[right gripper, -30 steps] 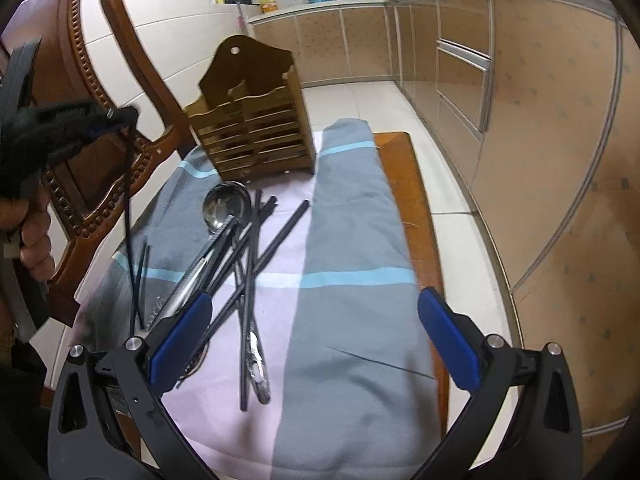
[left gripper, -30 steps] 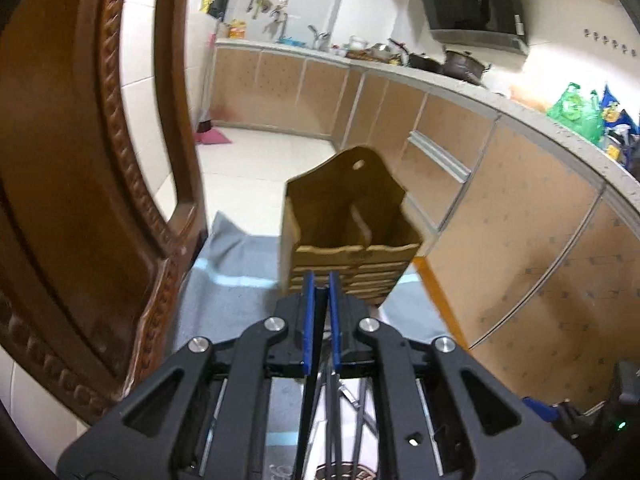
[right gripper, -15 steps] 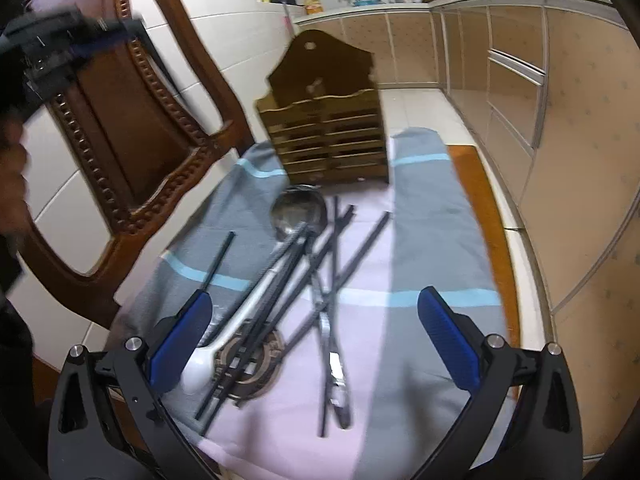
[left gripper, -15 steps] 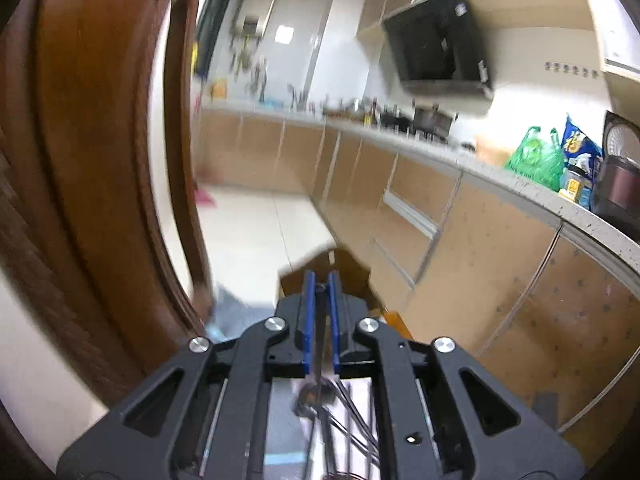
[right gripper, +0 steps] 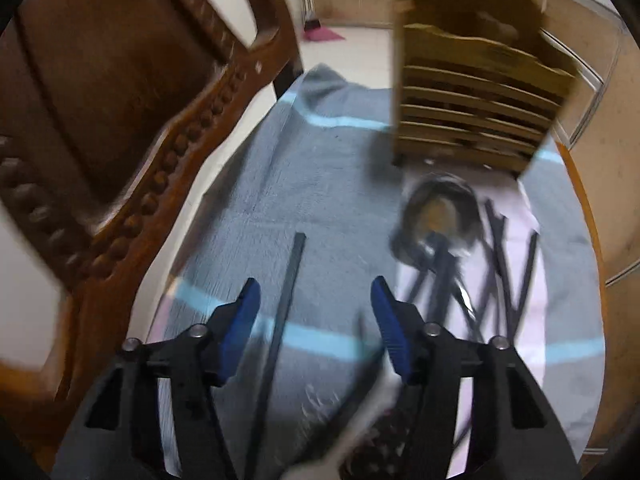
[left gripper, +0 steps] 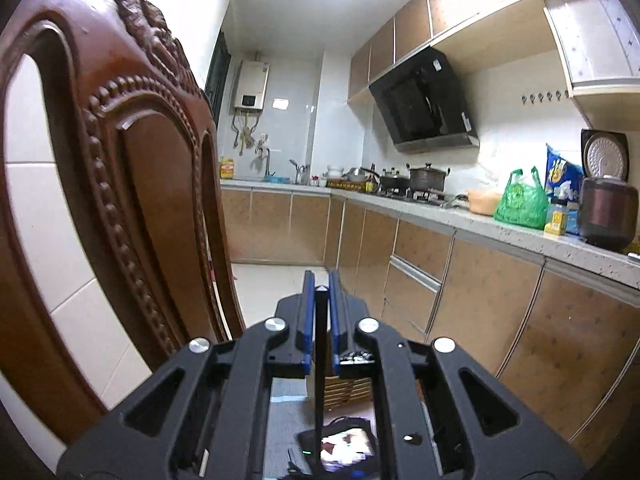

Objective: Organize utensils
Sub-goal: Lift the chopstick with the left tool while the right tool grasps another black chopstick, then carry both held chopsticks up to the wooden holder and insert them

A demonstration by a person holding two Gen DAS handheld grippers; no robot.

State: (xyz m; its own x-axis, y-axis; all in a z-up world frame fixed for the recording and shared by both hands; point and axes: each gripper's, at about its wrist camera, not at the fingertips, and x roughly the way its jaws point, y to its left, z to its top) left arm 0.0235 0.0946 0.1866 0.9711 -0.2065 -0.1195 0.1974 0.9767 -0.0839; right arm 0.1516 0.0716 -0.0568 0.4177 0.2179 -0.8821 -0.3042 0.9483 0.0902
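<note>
In the left wrist view my left gripper (left gripper: 320, 282) is shut on a thin black chopstick (left gripper: 319, 364) that hangs straight down from its blue pads, held high above the wooden utensil holder (left gripper: 348, 390). In the right wrist view my right gripper (right gripper: 316, 294) points down at the towel. Its jaws are closing, and a lone black chopstick (right gripper: 291, 276) lies between them without the pads touching it. The slatted wooden holder (right gripper: 472, 112) stands at the far end. In front of it lie a metal ladle (right gripper: 436, 216) and a heap of black chopsticks (right gripper: 504, 272).
A grey towel with light blue stripes (right gripper: 320, 168) covers the seat. The carved wooden chair back (right gripper: 120, 100) rises close on the left. A white spoon handle (right gripper: 356, 428) lies near the right finger. Kitchen cabinets and a worktop (left gripper: 500, 236) run along the right.
My left gripper has risen with the chopstick and now faces the kitchen instead of the holder. My right gripper has swung left over the lone chopstick, and its jaws have narrowed.
</note>
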